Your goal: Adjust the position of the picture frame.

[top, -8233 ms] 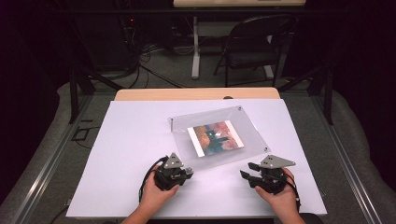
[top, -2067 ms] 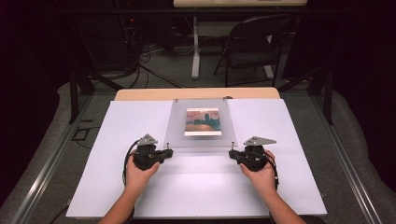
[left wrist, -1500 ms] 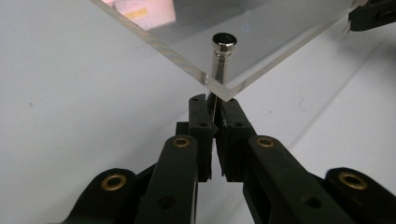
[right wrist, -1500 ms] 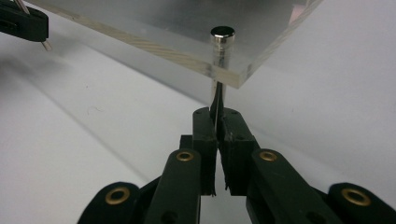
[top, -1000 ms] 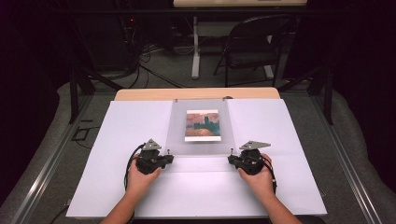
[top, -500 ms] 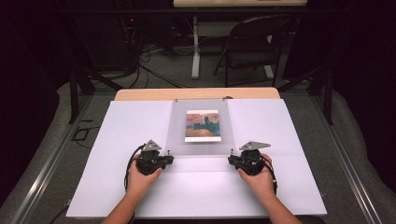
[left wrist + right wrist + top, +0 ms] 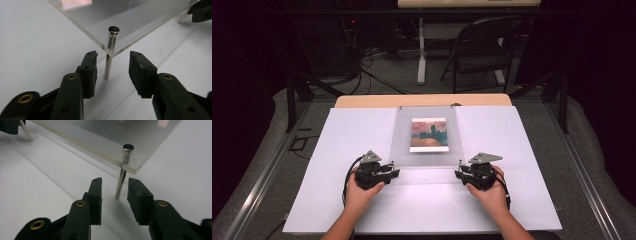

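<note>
A clear acrylic panel point(image 7: 427, 150) with a small picture point(image 7: 428, 134) in it stands on thin metal legs on the white table top point(image 7: 522, 150). My left gripper point(image 7: 394, 172) is at its near left corner. In the left gripper view it point(image 7: 112, 60) is open, with the corner leg point(image 7: 108, 62) upright between the jaws and touching neither. My right gripper point(image 7: 459, 174) is at the near right corner. It point(image 7: 114, 181) is open too, and its leg point(image 7: 120, 183) stands closer to the right jaw.
The table's wooden far edge point(image 7: 422, 100) shows beyond the panel. Behind it on the floor are a folding chair point(image 7: 484, 50), a table post point(image 7: 421, 50) and loose cables point(image 7: 377, 75). White surface lies free on both sides of the panel.
The panel, askew at the right eight seconds ago, now sits square at the centre back. Both grippers have drawn slightly toward the person in the last two seconds and are nearly still now.
</note>
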### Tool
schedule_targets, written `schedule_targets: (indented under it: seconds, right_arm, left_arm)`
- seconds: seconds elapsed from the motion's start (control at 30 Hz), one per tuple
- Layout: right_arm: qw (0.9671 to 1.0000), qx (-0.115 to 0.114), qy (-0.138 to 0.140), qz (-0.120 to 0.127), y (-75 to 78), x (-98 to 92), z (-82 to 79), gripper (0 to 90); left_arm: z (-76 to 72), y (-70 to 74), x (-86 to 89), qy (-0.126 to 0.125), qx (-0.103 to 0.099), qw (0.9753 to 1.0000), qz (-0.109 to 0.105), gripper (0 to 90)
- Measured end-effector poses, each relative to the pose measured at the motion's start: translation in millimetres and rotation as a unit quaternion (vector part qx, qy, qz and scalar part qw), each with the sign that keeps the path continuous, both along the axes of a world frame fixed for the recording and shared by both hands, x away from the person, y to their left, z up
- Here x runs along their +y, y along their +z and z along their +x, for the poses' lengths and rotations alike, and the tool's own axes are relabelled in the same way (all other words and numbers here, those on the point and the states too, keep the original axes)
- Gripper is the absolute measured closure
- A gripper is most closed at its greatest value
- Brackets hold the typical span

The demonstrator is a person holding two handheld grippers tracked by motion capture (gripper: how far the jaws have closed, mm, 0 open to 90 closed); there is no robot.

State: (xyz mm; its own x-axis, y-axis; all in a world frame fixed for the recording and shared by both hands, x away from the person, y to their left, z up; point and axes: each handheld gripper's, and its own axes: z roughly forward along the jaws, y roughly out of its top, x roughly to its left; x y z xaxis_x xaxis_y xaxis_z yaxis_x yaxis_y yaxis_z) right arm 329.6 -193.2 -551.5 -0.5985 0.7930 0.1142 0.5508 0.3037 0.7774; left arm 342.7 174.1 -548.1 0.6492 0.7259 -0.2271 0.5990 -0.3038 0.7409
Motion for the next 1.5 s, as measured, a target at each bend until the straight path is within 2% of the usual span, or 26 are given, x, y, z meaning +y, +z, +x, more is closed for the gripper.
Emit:
schedule_targets:
  seconds: [0.07, 0.2, 0.3, 0.4, 0.57, 0.63, 0.67, 0.73, 0.77, 0.83, 0.93, 1.03, 1.13, 1.27, 1.33, 1.5]
  right_arm:
    - [1.0, -0.007, 0.0, -0.003, 0.8, 0.2, -2.5, 57.1]
    - [0.9999, -0.001, 0.008, -0.015, 2.1, -1.0, -7.5, 49.9]
    - [0.9996, -0.005, 0.014, -0.024, 4.2, -2.1, -11.5, 47.8]
    - [0.9994, -0.005, 0.019, -0.027, 7.0, -3.0, -15.8, 46.3]
    - [0.999, -0.013, 0.025, -0.035, 11.5, -5.4, -24.1, 43.6]
    - [0.999, -0.016, 0.021, -0.035, 12.8, -7.4, -27.1, 43.6]
    - [0.999, -0.019, 0.009, -0.039, 13.7, -8.0, -28.9, 42.9]
    - [0.9986, -0.021, 0.005, -0.048, 14.2, -10.4, -30.9, 43.0]
    - [0.9989, -0.018, 0.008, -0.043, 14.8, -13.1, -32.2, 46.5]
    - [0.9992, -0.01, 0.011, -0.036, 16.1, -15.9, -33.9, 47.1]
    - [0.9989, -0.017, 0.01, -0.043, 18.4, -21.2, -37.5, 48.0]
    - [0.9994, -0.018, 0.002, -0.029, 18.2, -24.8, -39.7, 48.2]
    - [0.9991, -0.028, -0.002, -0.032, 19.2, -26.5, -39.7, 45.4]
    - [0.9989, -0.036, -0.005, -0.03, 16.4, -25.2, -39.5, 43.4]
    - [0.999, -0.032, -0.008, -0.03, 14.0, -24.3, -38.9, 41.6]
    - [0.9993, -0.017, -0.009, -0.032, 11.1, -23.2, -37.7, 39.8]
  left_arm:
    - [-1.6, 1.2, 0.5, 0.001, 0.001, 1.0, -0.001, 51.5]
    - [-6.6, 3.2, 1.2, 0.008, -0.004, 0.9999, 0.008, 45.6]
    - [-10.6, 5.4, 2.5, 0.013, -0.011, 0.9997, 0.015, 42.5]
    - [-15.3, 7.6, 4.6, 0.018, -0.013, 0.9996, 0.015, 41.1]
    - [-22.8, 10.5, 10.2, 0.01, -0.013, 0.9998, 0.005, 42.4]
    - [-26.1, 12.1, 12.0, 0.012, -0.015, 0.9998, 0.004, 42.5]
    - [-27.0, 12.6, 12.8, 0.011, -0.019, 0.9997, 0.007, 42.5]
    - [-29.9, 13.5, 14.4, 0.012, -0.021, 0.9997, 0.007, 41.5]
    - [-31.1, 13.9, 15.2, 0.014, -0.02, 0.9997, 0.008, 40.6]
    - [-33.2, 14.6, 16.8, 0.024, -0.021, 0.9994, 0.012, 38.2]
    - [-35.2, 14.5, 19.7, 0.036, -0.021, 0.9991, 0.009, 34.6]
    - [-36.3, 15.0, 23.1, 0.042, -0.02, 0.9989, 0.004, 32.6]
    - [-36.9, 15.6, 24.8, 0.053, -0.029, 0.9982, 0.006, 32.3]
    - [-37.4, 15.8, 26.4, 0.056, -0.028, 0.998, 0.008, 32.2]
    - [-37.6, 16.4, 27.3, 0.057, -0.028, 0.998, 0.005, 32.1]
    - [-37.7, 17.2, 29.7, 0.066, -0.03, 0.9972, 0.015, 29.4]
